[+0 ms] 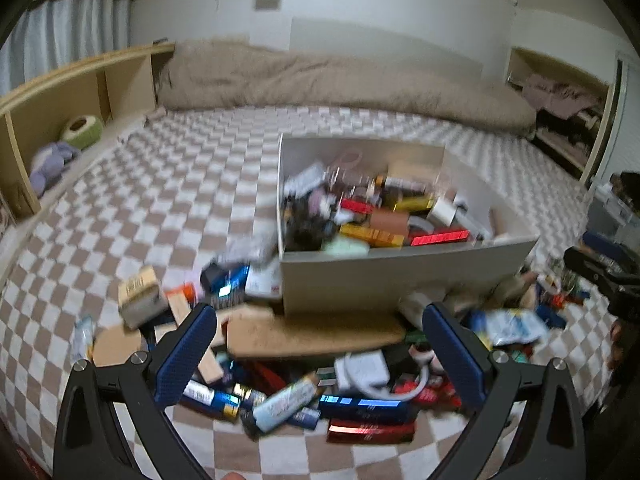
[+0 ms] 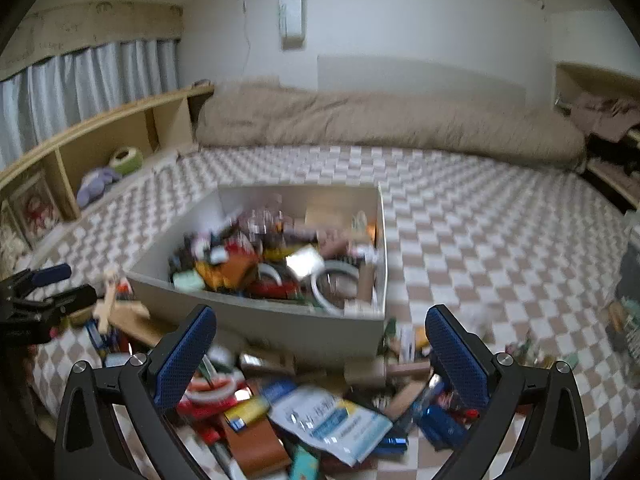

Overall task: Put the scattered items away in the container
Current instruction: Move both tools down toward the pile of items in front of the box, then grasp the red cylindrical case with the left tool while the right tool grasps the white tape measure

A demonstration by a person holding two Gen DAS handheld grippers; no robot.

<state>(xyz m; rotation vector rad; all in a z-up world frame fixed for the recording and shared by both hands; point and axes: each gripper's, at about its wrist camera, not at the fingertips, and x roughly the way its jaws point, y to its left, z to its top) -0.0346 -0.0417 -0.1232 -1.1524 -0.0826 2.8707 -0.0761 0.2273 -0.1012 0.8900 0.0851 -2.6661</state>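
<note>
A white open box (image 1: 360, 276) stands on the checkered bed, holding several small items; it also shows in the right wrist view (image 2: 280, 320). A pile of scattered items lies in front of it: a cork board (image 1: 316, 332), a white tube (image 1: 284, 400), a red box (image 1: 370, 430), a white-blue pouch (image 2: 332, 420), a brown leather case (image 2: 256, 446). My left gripper (image 1: 320, 344) is open and empty above the pile. My right gripper (image 2: 320, 344) is open and empty above the pile, nearer the box's right corner.
The checkered bedspread (image 1: 180, 184) stretches around the box. A beige rolled duvet (image 1: 340, 84) lies along the far wall. A wooden shelf (image 1: 72, 92) with soft toys runs along the left. The right gripper shows at the left view's right edge (image 1: 604, 272).
</note>
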